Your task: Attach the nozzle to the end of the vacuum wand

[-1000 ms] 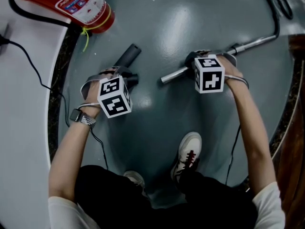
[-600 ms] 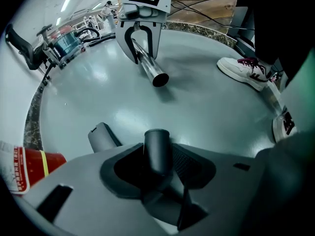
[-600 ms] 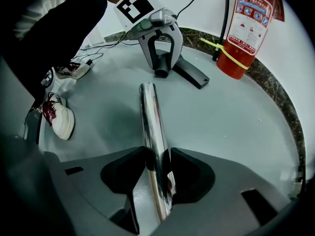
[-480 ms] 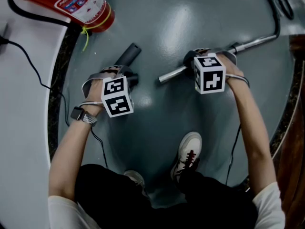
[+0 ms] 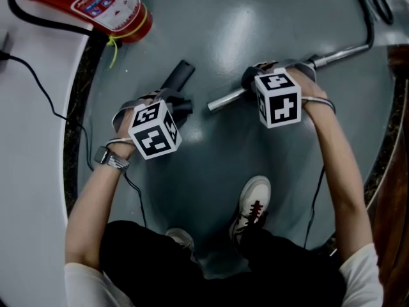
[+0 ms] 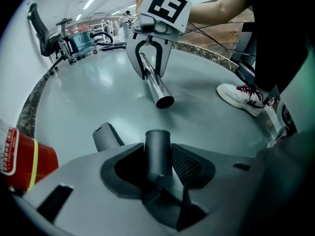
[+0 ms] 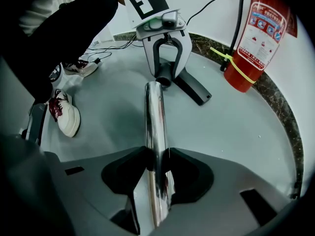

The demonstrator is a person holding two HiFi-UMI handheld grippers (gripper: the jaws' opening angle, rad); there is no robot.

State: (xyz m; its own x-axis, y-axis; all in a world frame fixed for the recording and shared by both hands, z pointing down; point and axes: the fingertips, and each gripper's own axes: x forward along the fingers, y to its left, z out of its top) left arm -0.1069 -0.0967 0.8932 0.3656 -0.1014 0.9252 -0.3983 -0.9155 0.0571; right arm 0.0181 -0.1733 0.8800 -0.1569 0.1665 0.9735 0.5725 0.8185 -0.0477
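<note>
Wand (image 5: 223, 99) nearer nozzle (image 5: 181, 74), right hand (image 5: 313, 93) downturned

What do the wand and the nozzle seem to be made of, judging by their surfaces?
Wand: most likely metal, polished or chromed. It is silvery, mirrors its surroundings and shows bright streaks along the tube.
Nozzle: probably plastic, dark grey and matt. Its surface gives only a soft, dull sheen, without clear reflections. Hard rubber cannot be ruled out from the look alone.

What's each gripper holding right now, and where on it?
The left gripper grips the nozzle at its round end. The right gripper grips the wand just behind its open end, jaws closing.
</note>
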